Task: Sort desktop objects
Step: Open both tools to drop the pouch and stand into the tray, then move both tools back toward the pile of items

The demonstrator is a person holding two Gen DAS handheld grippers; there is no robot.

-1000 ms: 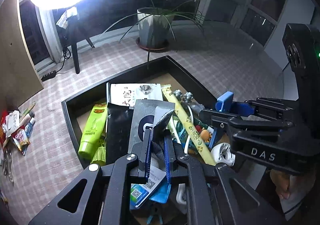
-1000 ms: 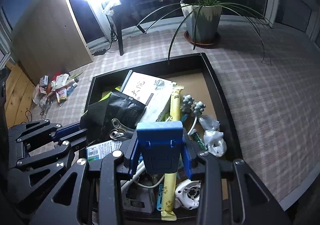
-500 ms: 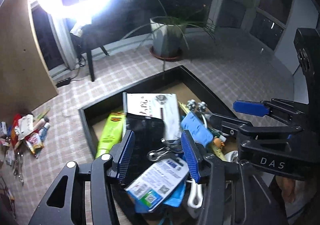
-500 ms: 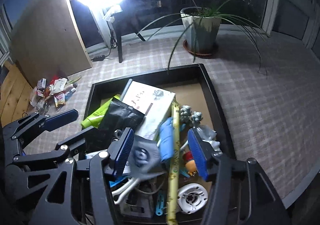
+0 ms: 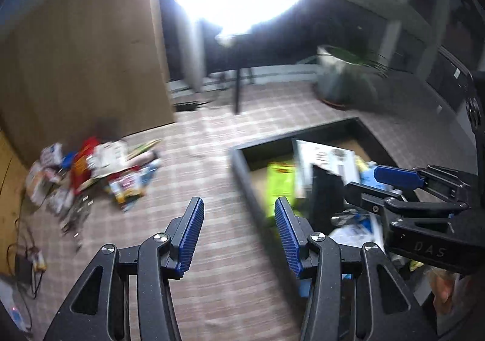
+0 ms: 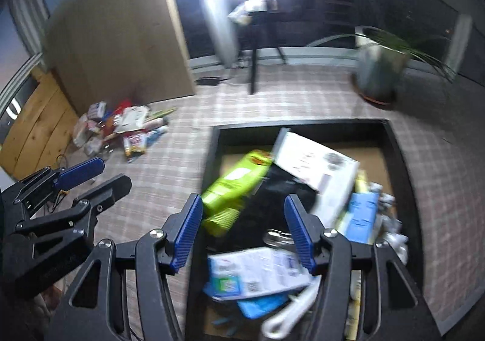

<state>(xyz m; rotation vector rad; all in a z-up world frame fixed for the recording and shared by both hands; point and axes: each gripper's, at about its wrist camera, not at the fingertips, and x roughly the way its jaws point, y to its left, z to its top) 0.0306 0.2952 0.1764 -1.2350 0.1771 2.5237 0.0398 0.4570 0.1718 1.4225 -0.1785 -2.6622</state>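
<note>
Checked cloth (image 5: 212,295) lies bare left of black tray rim (image 5: 242,177) — pile (image 5: 97,168) beyond.

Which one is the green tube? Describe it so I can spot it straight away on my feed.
Find the black tray on the checked cloth, in front of the ring light. Against its left wall, the lime-green tube lies slanted, its ribbed cap towards the right gripper. It is the only bright green thing there, beside a black pouch and below a white booklet.
</note>
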